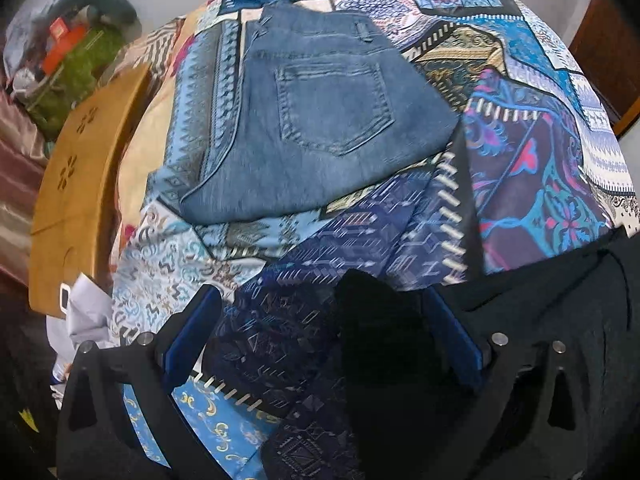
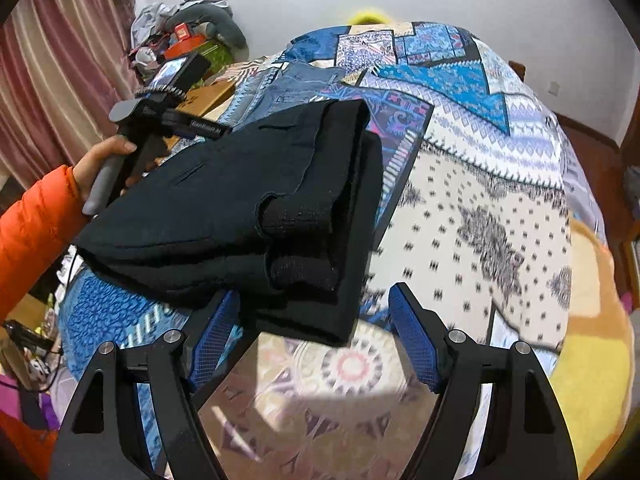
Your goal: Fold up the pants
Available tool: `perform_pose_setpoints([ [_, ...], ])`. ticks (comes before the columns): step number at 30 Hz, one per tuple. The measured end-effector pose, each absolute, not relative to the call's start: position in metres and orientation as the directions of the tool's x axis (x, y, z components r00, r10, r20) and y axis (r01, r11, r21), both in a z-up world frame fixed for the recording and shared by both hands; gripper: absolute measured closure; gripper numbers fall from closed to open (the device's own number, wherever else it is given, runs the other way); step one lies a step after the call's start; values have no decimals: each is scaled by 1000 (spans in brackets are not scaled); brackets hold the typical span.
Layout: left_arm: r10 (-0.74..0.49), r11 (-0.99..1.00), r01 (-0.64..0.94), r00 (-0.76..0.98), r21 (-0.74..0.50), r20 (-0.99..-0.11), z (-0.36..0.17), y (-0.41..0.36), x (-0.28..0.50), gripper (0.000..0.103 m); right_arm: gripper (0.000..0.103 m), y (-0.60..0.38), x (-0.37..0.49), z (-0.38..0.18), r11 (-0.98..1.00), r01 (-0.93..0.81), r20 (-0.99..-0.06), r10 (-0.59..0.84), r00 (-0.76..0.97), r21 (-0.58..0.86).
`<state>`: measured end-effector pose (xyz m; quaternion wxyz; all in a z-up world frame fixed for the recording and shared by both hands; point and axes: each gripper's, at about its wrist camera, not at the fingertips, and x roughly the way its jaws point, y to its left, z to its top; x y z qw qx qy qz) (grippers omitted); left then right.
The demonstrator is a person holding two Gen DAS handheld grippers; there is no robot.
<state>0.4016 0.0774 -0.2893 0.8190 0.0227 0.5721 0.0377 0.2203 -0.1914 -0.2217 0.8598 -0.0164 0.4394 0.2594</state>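
Mounted on each wrist, looking forward along the jaws and down at close range onto the patchwork bedspread (image 1: 540, 168). Left view facing up the bed toward folded jeans (image 1: 320, 128). Right view aimed across the black pants (image 2: 248, 200) toward the left gripper's handle. Shared: bedspread, jeans, black pants, corner clutter pile (image 2: 188, 32).

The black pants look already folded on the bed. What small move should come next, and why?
Probably draw both grippers back. The black pants lie as a compact folded stack on the bedspread, the right gripper is open, and the left gripper looks open around a corner. The folded jeans lie apart.
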Motion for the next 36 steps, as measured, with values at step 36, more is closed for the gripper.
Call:
perform_pose_setpoints([
  [36,46,998,26,459,65,-887,-239,69,203,1,47,-178,189,-227,860,-401,-742,487,461,315],
])
